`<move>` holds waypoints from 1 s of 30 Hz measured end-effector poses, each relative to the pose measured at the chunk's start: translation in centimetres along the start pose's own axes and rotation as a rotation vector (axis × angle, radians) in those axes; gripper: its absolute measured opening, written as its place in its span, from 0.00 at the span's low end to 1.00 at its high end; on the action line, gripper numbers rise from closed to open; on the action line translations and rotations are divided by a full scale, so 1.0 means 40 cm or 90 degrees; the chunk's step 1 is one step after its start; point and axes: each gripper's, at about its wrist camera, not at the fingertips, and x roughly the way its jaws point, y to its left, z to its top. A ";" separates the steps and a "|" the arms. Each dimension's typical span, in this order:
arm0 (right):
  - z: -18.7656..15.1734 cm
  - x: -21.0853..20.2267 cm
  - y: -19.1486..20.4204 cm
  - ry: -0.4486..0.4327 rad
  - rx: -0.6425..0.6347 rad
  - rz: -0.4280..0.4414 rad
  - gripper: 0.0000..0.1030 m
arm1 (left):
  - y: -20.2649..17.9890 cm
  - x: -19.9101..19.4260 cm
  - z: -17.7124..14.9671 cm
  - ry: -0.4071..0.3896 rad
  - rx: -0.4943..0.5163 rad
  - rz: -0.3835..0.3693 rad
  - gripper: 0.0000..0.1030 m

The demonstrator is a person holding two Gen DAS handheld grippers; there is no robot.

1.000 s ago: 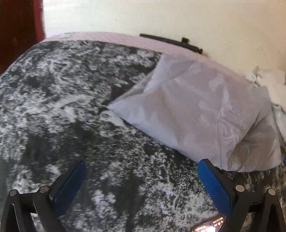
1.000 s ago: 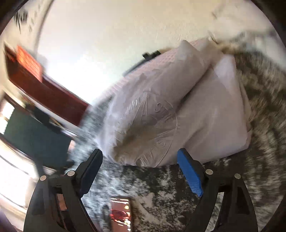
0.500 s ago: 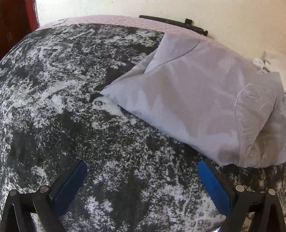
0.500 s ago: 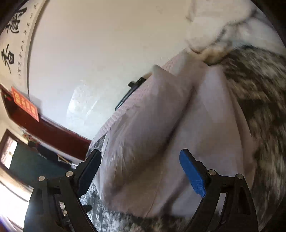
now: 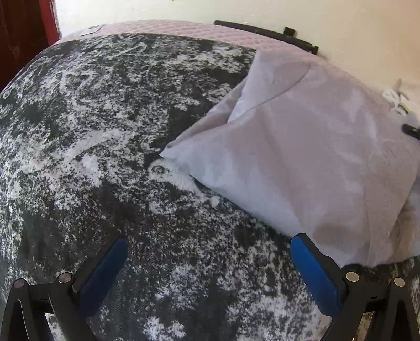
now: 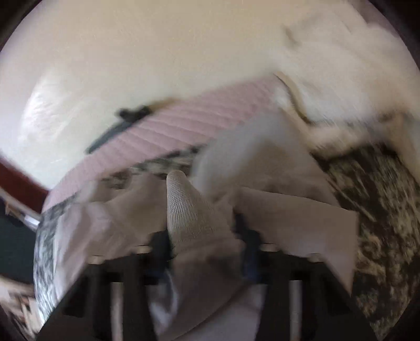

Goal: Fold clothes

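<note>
The pale grey garment (image 5: 302,162) lies folded into a rough rectangle on the black-and-white mottled blanket (image 5: 105,131), toward the far right side of the bed near the cream wall (image 5: 341,23). One upper layer laps diagonally across it, leaving a pocket-like opening at its left corner. Behind the blanket runs a strip of pink quilted cover (image 5: 170,27), with a black bar (image 5: 262,32) along the wall beyond it.

The left gripper (image 5: 208,258) hovers over bare blanket with its 2 blue-padded fingers (image 5: 312,272) spread wide apart, holding nothing — the right-hand pad sits just beside the garment's near edge.

The right wrist view is badly blurred. The right gripper (image 6: 202,246) has its fingers drawn in on a bunched fold of the garment (image 6: 288,217), a ridge of ribbed-looking cloth standing up between them. White bedding (image 6: 341,78) is heaped near the wall.
</note>
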 end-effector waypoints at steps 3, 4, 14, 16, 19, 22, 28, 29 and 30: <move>-0.058 -0.155 0.006 -0.113 -0.026 0.128 0.23 | 0.005 -0.011 -0.003 -0.001 -0.009 -0.011 1.00; -0.100 -0.224 0.026 -0.151 -0.064 0.175 0.23 | 0.006 -0.017 -0.003 -0.004 -0.012 -0.016 1.00; -0.590 -0.646 0.132 -0.138 -0.437 0.542 0.26 | 0.053 -0.032 -0.028 -0.003 -0.066 -0.025 1.00; -0.684 -0.633 0.161 -0.026 -0.507 0.555 0.30 | 0.065 -0.041 -0.033 -0.006 -0.074 -0.025 1.00; -0.788 -0.598 0.192 0.134 -0.582 0.565 0.49 | 0.078 -0.057 -0.036 -0.016 -0.081 -0.029 1.00; -0.856 -0.591 0.200 0.229 -0.624 0.586 0.65 | 0.089 -0.069 -0.037 -0.023 -0.093 -0.032 1.00; -0.831 -0.669 0.136 0.159 -0.553 0.698 0.69 | 0.095 -0.067 -0.035 -0.019 -0.097 -0.035 1.00; -0.819 -0.697 0.118 0.140 -0.536 0.731 0.70 | 0.095 -0.069 -0.034 -0.020 -0.096 -0.037 1.00; -0.811 -0.715 0.109 0.121 -0.527 0.767 0.70 | 0.095 -0.071 -0.034 -0.020 -0.095 -0.037 1.00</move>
